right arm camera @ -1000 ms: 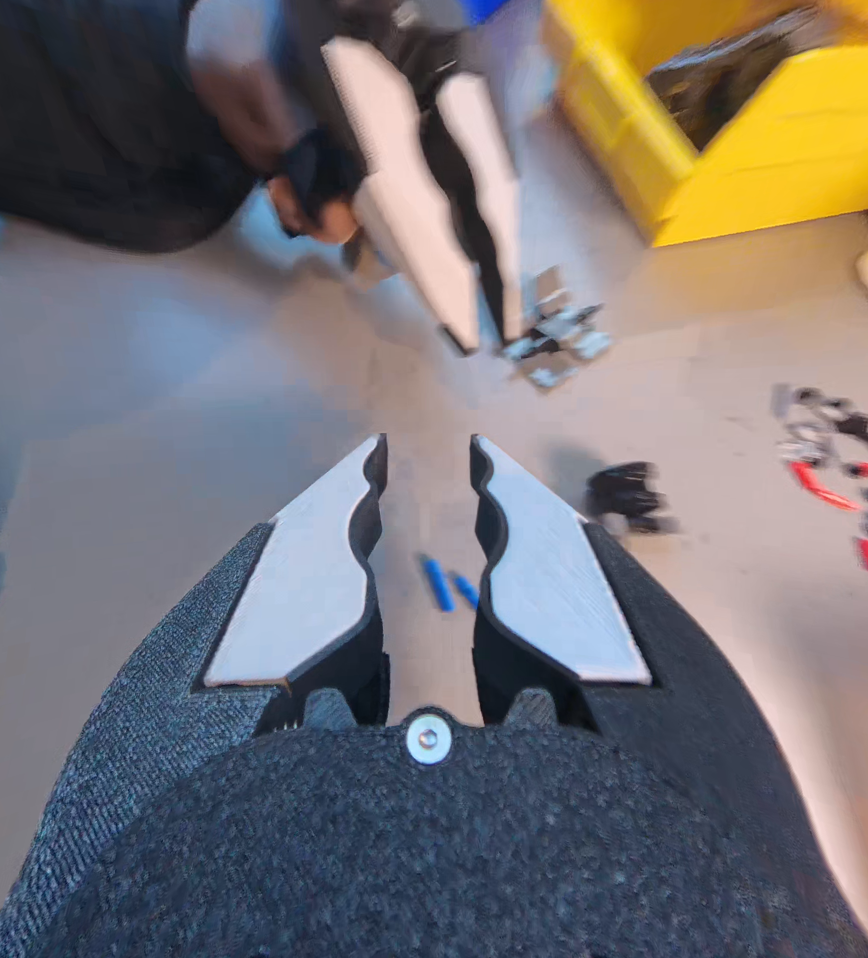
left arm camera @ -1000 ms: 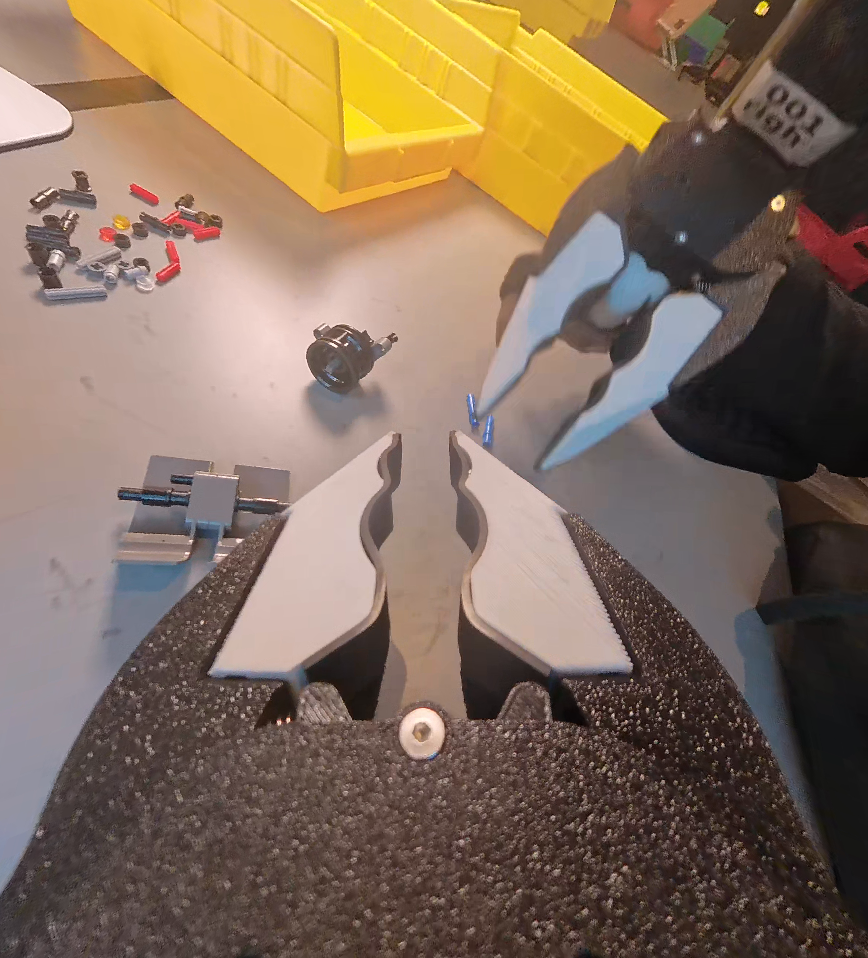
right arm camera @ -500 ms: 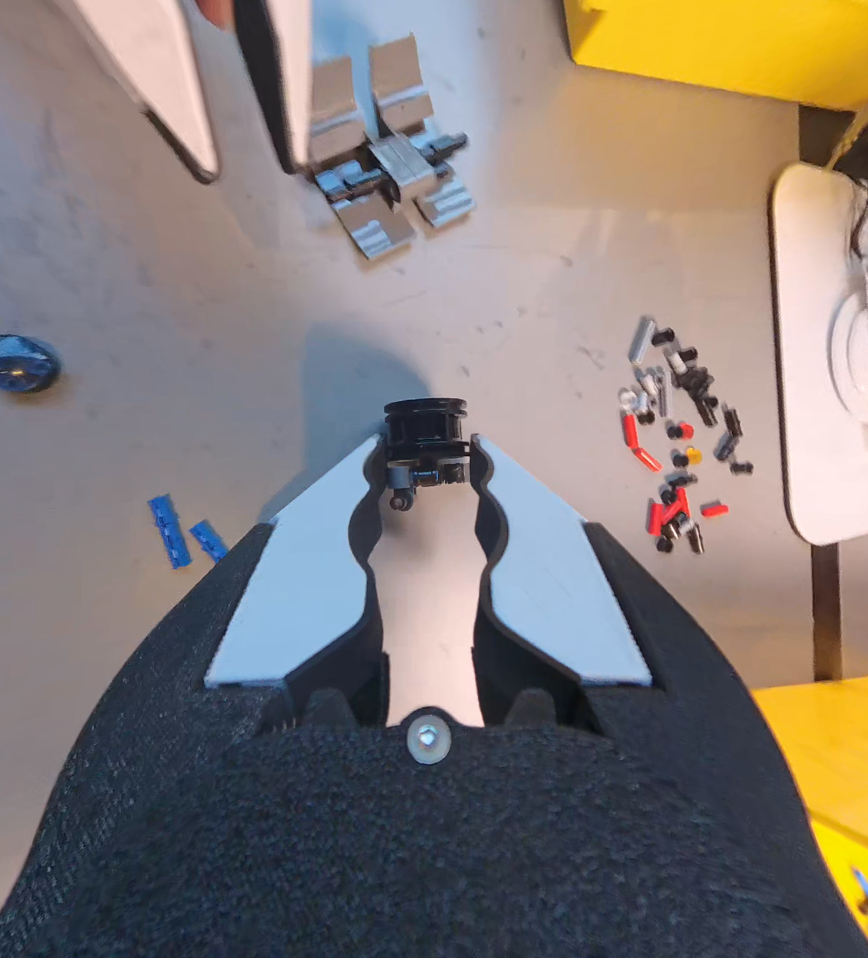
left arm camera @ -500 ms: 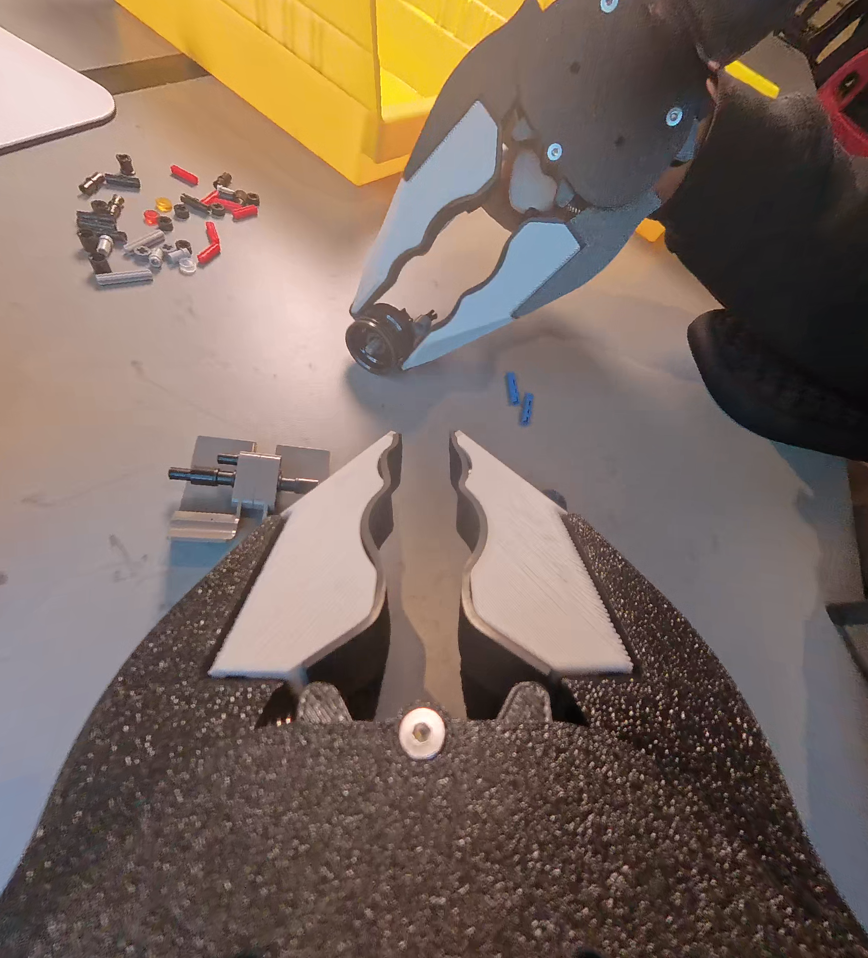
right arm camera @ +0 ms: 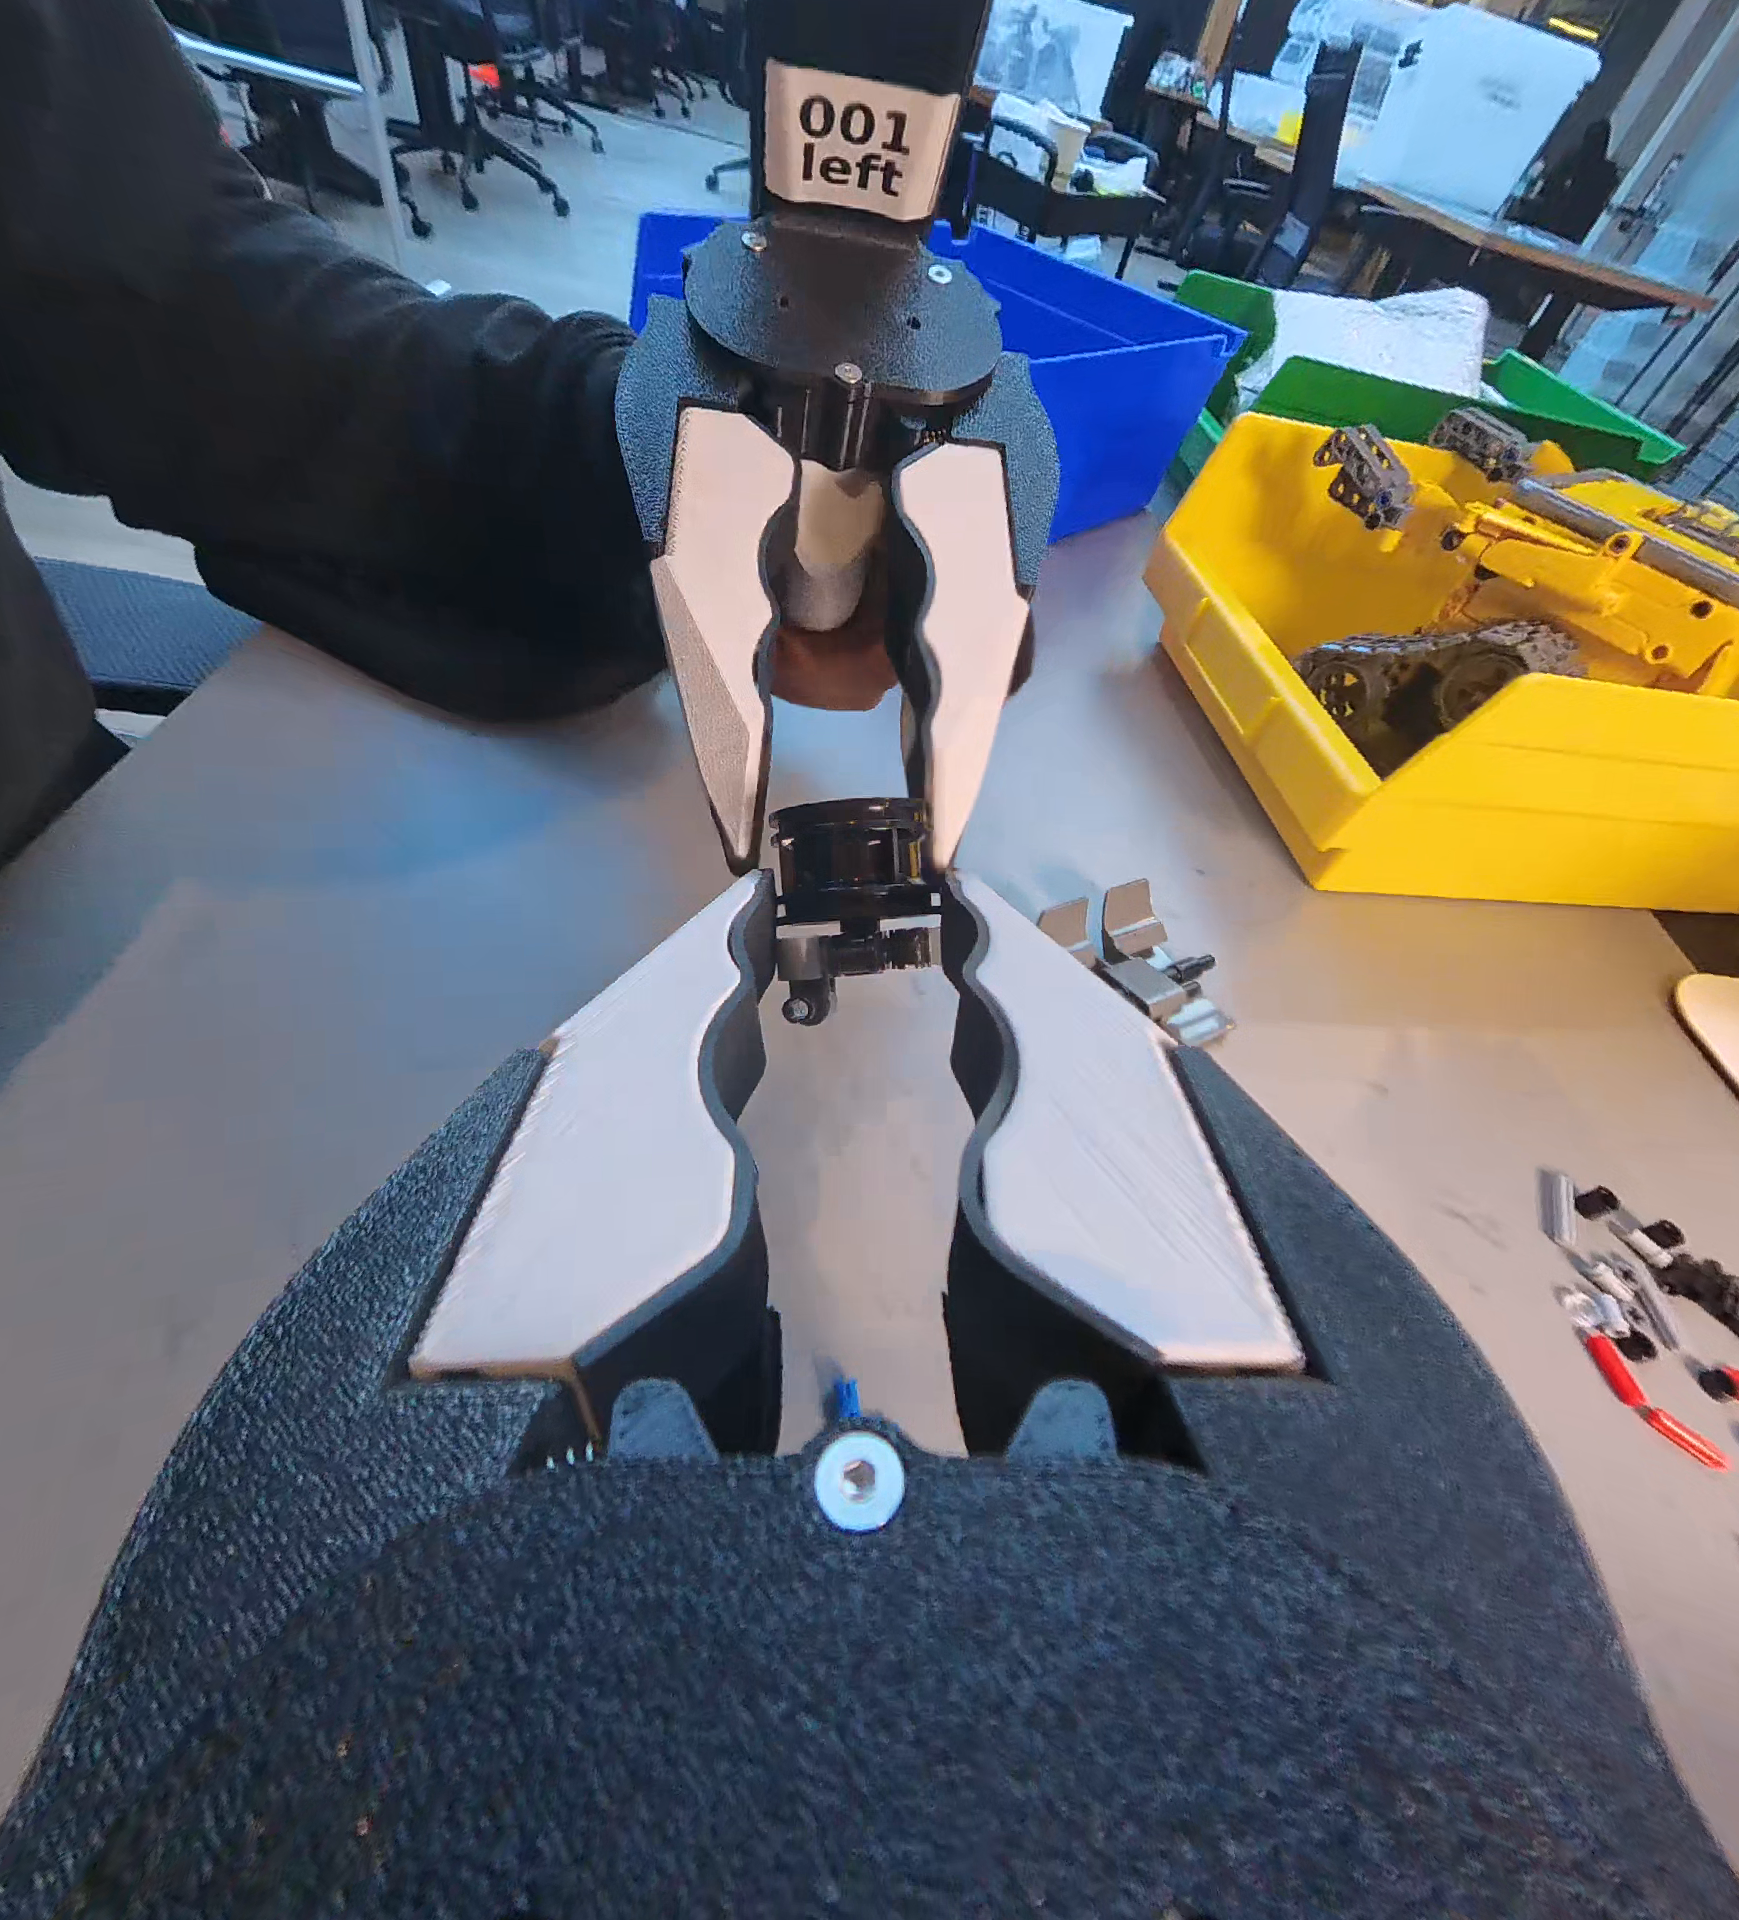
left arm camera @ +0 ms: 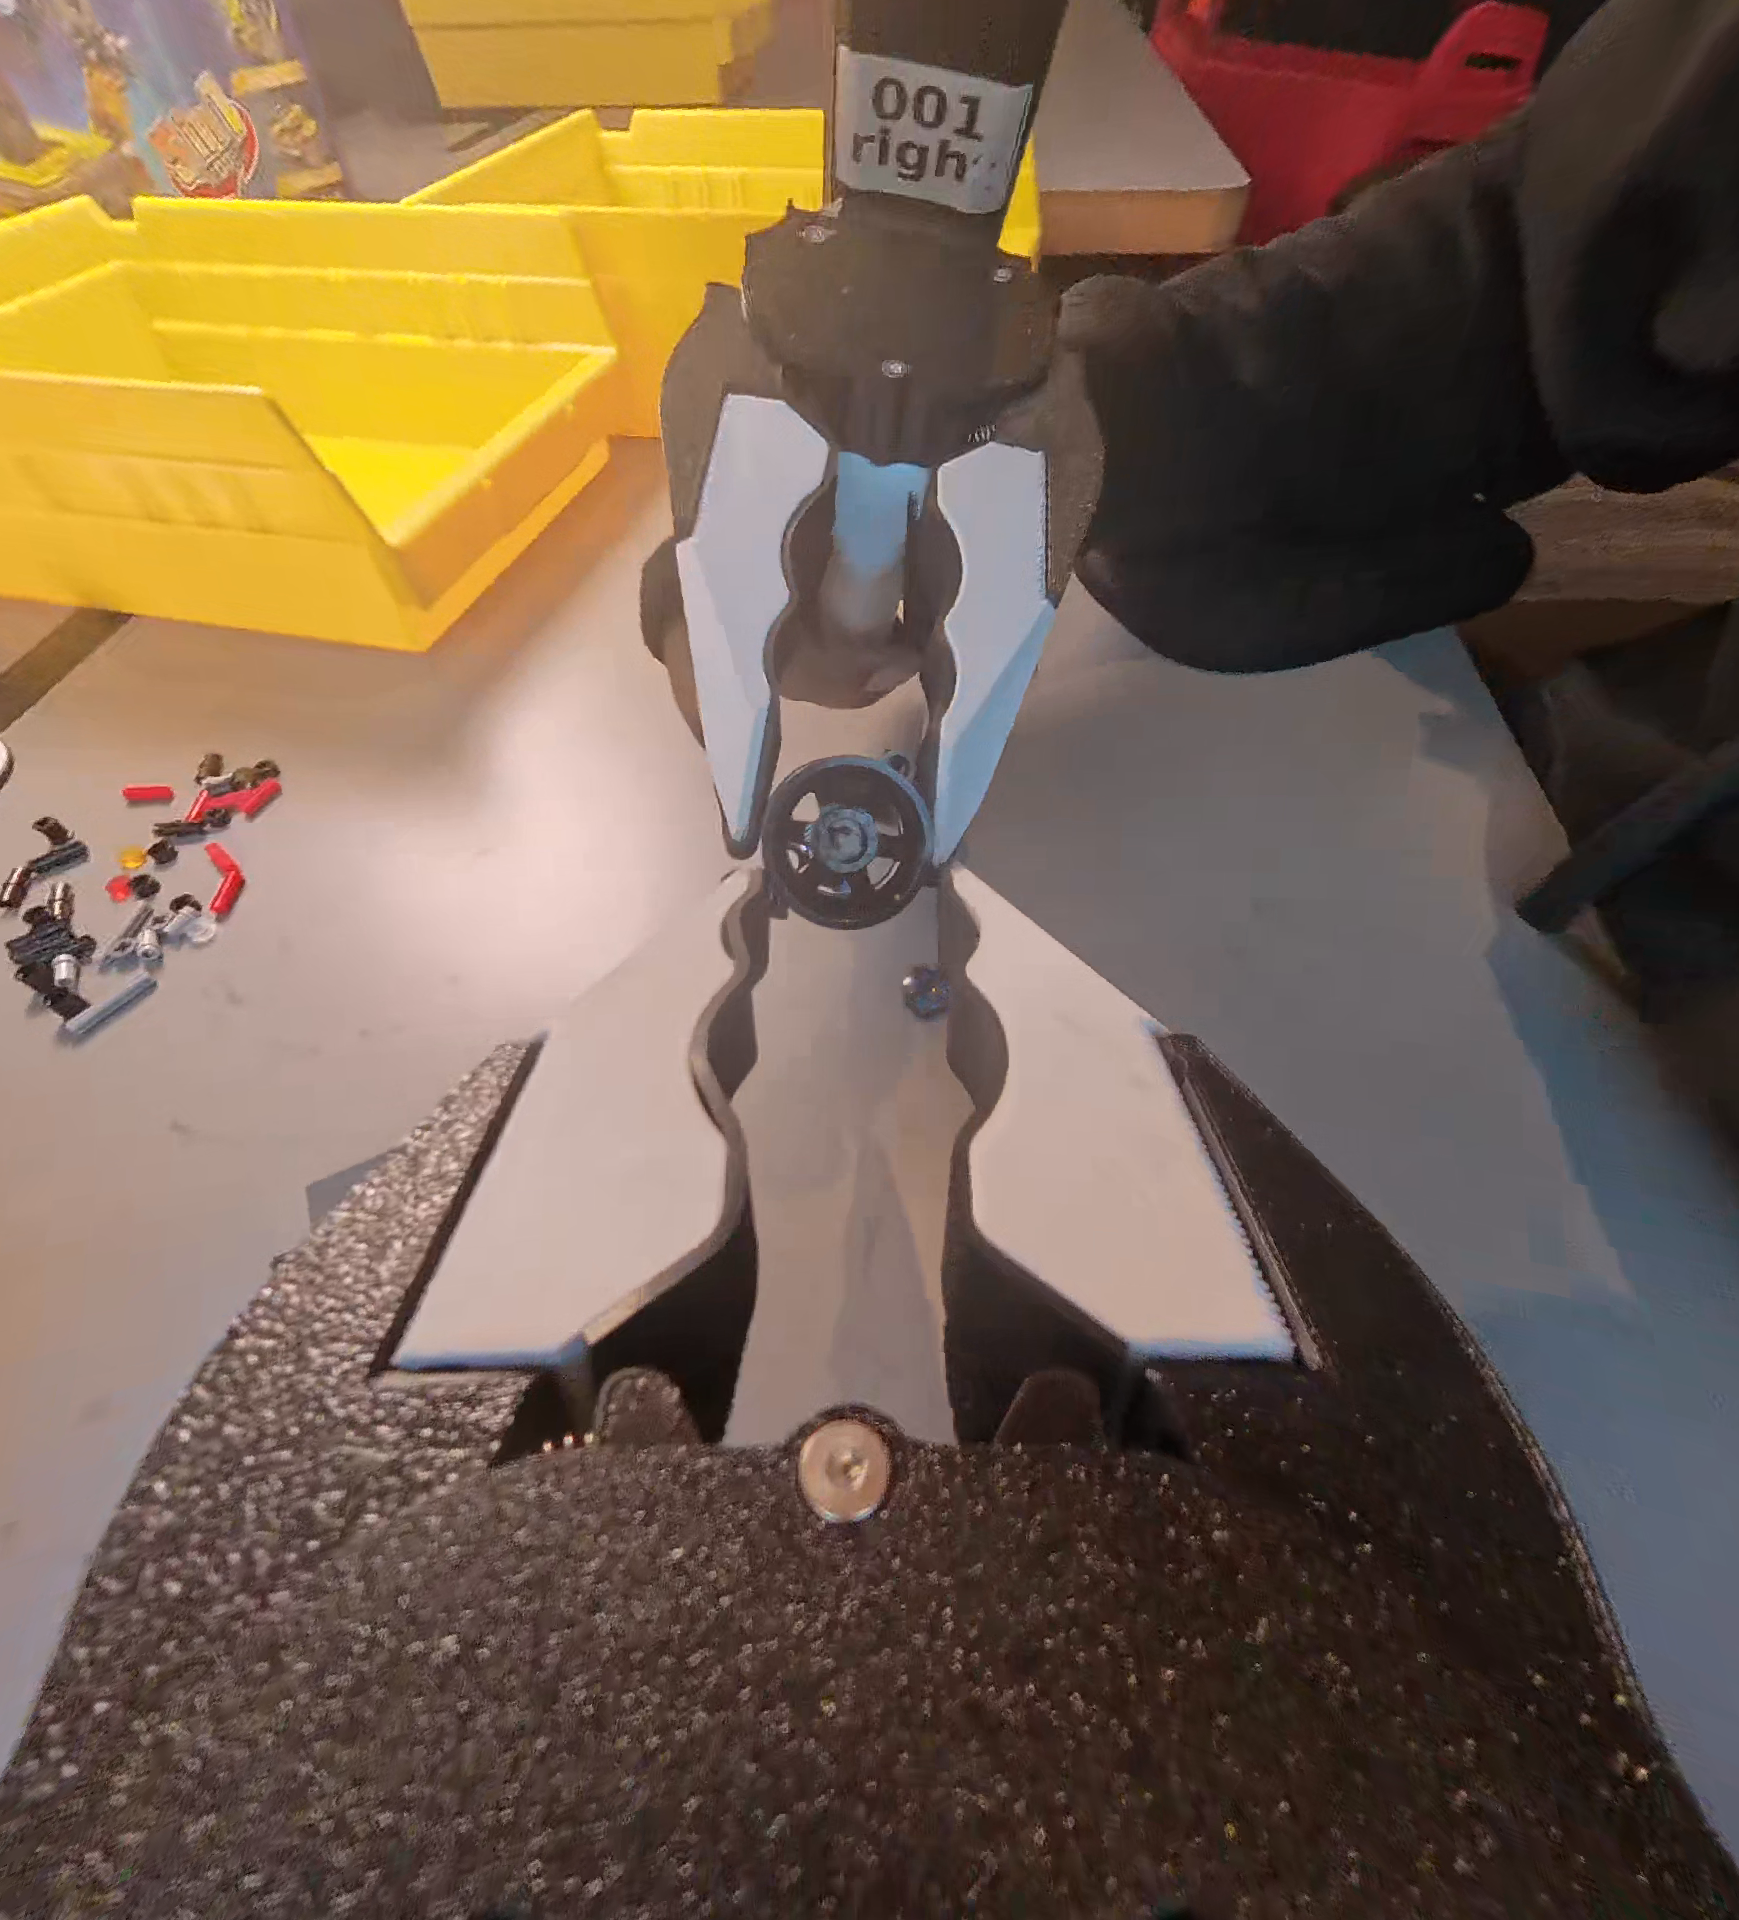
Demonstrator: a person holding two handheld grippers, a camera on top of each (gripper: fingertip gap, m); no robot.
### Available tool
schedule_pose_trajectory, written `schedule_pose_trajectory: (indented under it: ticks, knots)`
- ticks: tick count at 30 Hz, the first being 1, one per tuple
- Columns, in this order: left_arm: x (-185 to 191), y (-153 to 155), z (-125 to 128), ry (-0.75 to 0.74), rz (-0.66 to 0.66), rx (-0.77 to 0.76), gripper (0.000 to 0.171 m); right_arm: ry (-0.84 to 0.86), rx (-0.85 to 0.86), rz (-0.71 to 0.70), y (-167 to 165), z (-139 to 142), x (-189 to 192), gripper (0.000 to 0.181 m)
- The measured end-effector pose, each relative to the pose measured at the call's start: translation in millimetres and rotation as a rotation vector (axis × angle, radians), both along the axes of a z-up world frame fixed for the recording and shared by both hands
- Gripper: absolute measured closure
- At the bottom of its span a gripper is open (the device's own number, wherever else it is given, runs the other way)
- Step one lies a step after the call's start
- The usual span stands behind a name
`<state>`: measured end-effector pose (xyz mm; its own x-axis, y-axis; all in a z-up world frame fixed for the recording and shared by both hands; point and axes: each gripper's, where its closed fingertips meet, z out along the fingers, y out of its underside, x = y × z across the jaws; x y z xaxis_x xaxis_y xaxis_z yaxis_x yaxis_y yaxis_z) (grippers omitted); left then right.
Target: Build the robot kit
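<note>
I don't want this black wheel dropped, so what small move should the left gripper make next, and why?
Probably close the left gripper on the black spoked plastic wheel: its fingers flank the rim with slight gaps, while the right gripper grips its axle end.

Right gripper (right arm camera: 854, 894) clamped, left gripper (left arm camera: 849, 883) parted, tips facing, meeting
</note>
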<state>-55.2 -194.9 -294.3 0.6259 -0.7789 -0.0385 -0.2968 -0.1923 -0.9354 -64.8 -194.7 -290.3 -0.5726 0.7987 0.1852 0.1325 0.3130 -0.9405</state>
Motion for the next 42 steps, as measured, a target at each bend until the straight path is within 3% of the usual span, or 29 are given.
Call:
schedule_pose_trajectory:
  ticks: [3, 9, 13, 21, 33, 37, 39, 42]
  knots:
    - [-1.5, -5.4, -4.6, 0.019, -0.014, -0.031, 0.143, -0.05, 0.003, 0.004, -5.6, -8.0, -1.1, 0.149]
    - [-5.0, -28.6, -43.7, 0.211, -0.057, -0.2, 0.143, -0.26, 0.143, 0.004, -20.9, -49.2, 6.2, 0.149]
    - [-1.7, -36.7, -53.8, 0.244, -0.082, -0.256, 0.143, -0.367, 0.215, 0.0, -20.9, -65.9, 18.4, 0.144]
    - [10.9, -36.6, -58.8, 0.216, -0.114, -0.262, 0.142, -0.501, 0.216, -0.039, 0.8, -74.8, 36.7, 0.152]
    - [12.6, -36.0, -62.1, 0.19, -0.135, -0.25, 0.132, -0.55, 0.208, -0.006, -0.5, -84.1, 34.5, 0.164]
    - [17.3, -36.5, -64.1, 0.206, -0.149, -0.233, 0.14, -0.548, 0.203, -0.008, -0.1, -83.9, 36.0, 0.166]
    - [20.4, -35.0, -63.7, 0.197, -0.147, -0.237, 0.14, -0.536, 0.203, -0.007, 2.6, -79.8, 38.4, 0.166]
    - [24.5, -31.0, -64.0, 0.19, -0.129, -0.247, 0.141, -0.456, 0.15, -0.004, 2.0, -52.1, 37.6, 0.166]
